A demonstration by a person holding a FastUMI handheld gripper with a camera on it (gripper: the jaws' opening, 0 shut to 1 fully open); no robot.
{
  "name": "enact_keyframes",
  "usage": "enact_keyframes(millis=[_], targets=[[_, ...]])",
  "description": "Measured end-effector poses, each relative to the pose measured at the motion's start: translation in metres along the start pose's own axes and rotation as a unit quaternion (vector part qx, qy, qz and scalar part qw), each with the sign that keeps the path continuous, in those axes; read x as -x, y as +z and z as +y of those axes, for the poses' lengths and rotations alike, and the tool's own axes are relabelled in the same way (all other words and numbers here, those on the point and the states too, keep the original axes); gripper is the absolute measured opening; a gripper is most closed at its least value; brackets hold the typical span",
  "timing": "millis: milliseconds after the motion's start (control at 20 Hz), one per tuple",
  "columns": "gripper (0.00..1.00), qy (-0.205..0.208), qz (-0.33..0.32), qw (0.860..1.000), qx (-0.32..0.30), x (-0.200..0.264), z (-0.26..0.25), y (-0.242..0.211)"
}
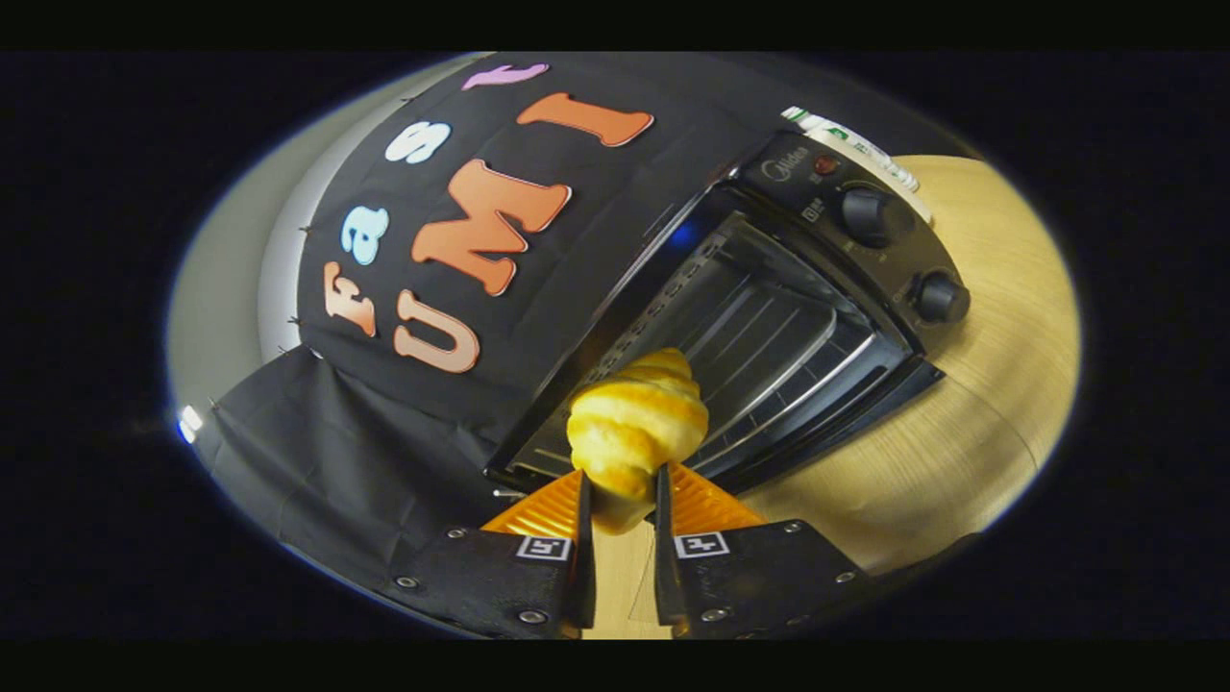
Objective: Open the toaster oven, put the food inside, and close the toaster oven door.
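Midair, croissant (636, 423) clamped in gripper (621, 500), just ahead toaster oven (769, 317) with door (846, 408) open, on wooden desk (980, 404).

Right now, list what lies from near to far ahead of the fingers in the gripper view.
Gripper shut on golden croissant → open black glass oven door → black toaster oven's wire rack → oven's back wall.

The gripper (621, 500) is squeezing a croissant (636, 432) between both fingers. Just beyond it, the toaster oven (769, 317) is sitting on the wooden table (971, 432) with its door hanging open, wire rack (769, 356) showing inside.
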State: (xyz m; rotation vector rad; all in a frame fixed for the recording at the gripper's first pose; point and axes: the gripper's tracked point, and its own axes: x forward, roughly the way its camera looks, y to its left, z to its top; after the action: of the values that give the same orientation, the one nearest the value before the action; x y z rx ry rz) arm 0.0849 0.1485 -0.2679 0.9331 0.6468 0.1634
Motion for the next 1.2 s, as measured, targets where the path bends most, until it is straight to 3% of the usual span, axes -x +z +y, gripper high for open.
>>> enact_keyframes(millis=[450, 550, 600, 700, 900, 1200], targets=[[0.26, -0.034, -0.012, 0.998, 0.059, -0.031, -0.004, 0.012], [0.38, -0.047, -0.016, 0.993, 0.106, -0.034, -0.007, 0.009], [0.49, -0.060, -0.021, 0.989, 0.133, -0.035, -0.011, 0.010], [0.58, -0.077, -0.021, 0.984, 0.161, -0.036, -0.015, 0.012], [0.68, -0.113, -0.022, 0.976, 0.187, -0.035, -0.028, 0.018], [0.78, -0.116, -0.036, 0.968, 0.218, 0.003, -0.022, 0.035]])
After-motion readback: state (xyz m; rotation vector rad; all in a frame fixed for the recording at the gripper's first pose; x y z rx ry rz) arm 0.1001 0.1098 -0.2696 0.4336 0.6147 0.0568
